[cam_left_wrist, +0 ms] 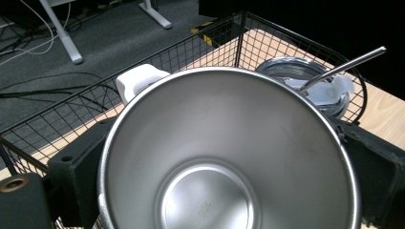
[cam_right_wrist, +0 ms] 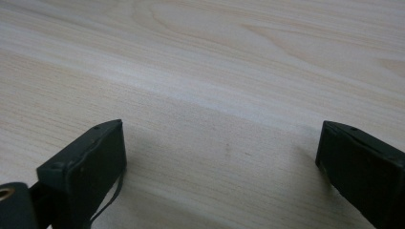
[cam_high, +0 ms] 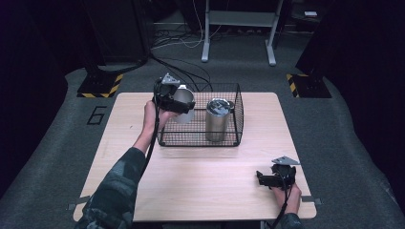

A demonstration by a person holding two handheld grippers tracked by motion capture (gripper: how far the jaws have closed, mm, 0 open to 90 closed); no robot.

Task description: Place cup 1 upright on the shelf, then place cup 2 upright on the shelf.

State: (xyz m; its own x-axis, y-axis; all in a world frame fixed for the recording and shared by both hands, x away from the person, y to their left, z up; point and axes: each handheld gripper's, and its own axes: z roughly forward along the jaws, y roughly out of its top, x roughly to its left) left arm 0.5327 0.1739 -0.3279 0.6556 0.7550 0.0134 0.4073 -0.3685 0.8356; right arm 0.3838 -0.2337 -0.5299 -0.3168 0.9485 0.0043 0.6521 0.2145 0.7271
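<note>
My left gripper (cam_high: pixel 177 105) is shut on a stainless steel cup (cam_high: pixel 184 101) and holds it tilted in the air over the left end of a black wire basket (cam_high: pixel 200 142). In the left gripper view the cup's open mouth (cam_left_wrist: pixel 229 157) sits between the two jaws of the left gripper (cam_left_wrist: pixel 224 164), and a white piece (cam_left_wrist: pixel 138 81) shows just past its rim. A tall steel tumbler (cam_high: pixel 217 121) with a clear lid (cam_left_wrist: pixel 313 88) and a metal straw (cam_left_wrist: pixel 346 67) stands inside the basket (cam_left_wrist: pixel 181 52). My right gripper (cam_high: pixel 261 179) rests open, low on the table (cam_right_wrist: pixel 215 57), and the right gripper (cam_right_wrist: pixel 219 162) has nothing between its jaws.
The wooden table (cam_high: pixel 200 181) is bare in front of the basket. Cables and a white desk frame (cam_high: pixel 239 28) lie on the grey floor behind. Yellow-black striped stand bases (cam_high: pixel 100 86) sit at both far corners.
</note>
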